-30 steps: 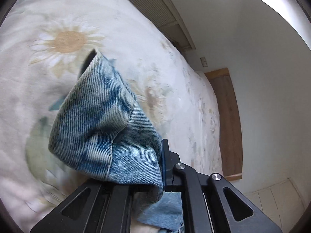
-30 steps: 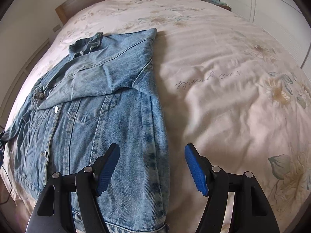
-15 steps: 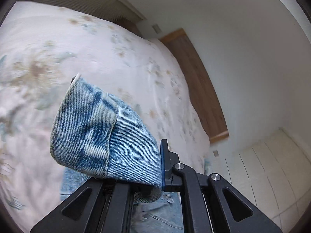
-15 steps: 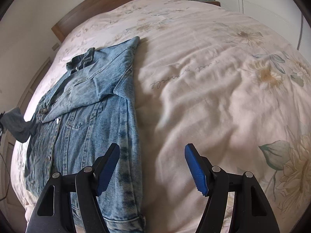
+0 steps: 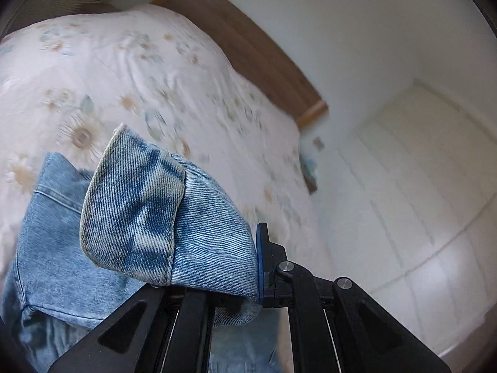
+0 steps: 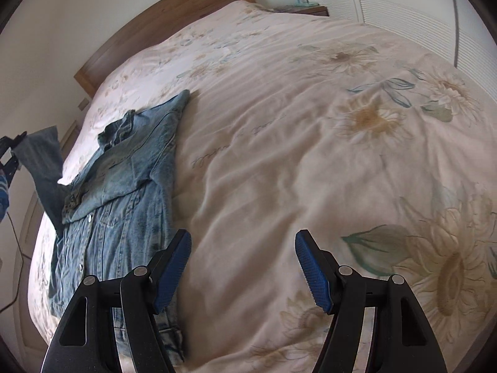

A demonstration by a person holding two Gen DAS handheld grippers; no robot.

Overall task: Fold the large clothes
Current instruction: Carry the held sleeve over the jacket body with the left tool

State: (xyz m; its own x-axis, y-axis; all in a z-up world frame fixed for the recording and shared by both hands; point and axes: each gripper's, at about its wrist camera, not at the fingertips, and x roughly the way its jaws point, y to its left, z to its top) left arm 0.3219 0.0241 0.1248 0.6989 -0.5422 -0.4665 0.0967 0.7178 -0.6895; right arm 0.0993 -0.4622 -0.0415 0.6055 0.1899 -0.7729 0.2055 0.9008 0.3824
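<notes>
Lifted sleeve cuff (image 5: pixel 139 208) stays clamped in left tool (image 5: pixel 248 267); right tool (image 6: pixel 242 267) open

A wide bed (image 6: pixel 279 161) filled most of the room, covered with a pale cream bedspread (image 6: pixel 310 124) printed with large daisies and green leaves, softly wrinkled. A brown wooden headboard (image 6: pixel 161 25) stood against a plain white wall (image 6: pixel 62 15). Beside the bed's far corner sat a small wooden nightstand (image 6: pixel 313 8), with white slatted panels (image 6: pixel 403 21) behind it. White panelled doors (image 5: pixel 419 186) lined another wall. The light was soft and even.
</notes>
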